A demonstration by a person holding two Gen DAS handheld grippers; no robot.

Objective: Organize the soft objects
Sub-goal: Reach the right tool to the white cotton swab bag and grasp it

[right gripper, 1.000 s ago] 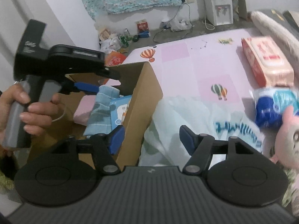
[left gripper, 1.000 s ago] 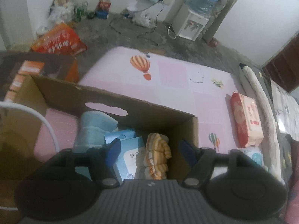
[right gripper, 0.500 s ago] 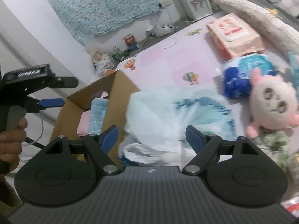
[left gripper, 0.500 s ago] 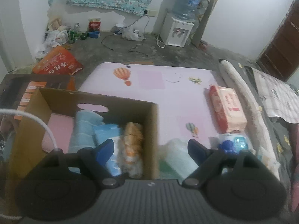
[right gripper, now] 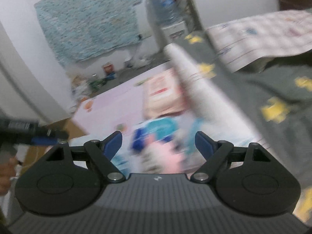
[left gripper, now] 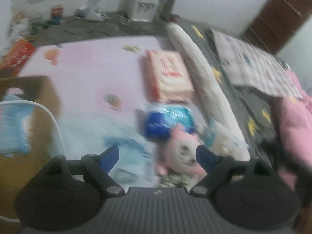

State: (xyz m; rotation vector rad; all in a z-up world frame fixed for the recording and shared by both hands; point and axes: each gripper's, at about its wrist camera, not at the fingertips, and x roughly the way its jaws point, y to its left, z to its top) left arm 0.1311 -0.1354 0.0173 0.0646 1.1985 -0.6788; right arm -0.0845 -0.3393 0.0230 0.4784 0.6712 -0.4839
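Both views are motion-blurred. A pink plush toy lies on the pink mat, just beyond my left gripper, which is open and holds nothing. Behind the plush lie a blue packet and a red-and-white wipes pack. A white plastic bag lies to the left of the plush. The cardboard box at the left edge holds a blue towel. My right gripper has its jaws opening with nothing between them, above the plush and blue packet.
A long white bolster runs along the mat's right side, beside a grey blanket with yellow prints. A pink garment lies at far right. A water dispenser and floor clutter stand at the back. A hand shows at left.
Both views have swung right, away from the cardboard box and over to the plush toy and packets. Both grippers' jaws stand wider than a second ago.
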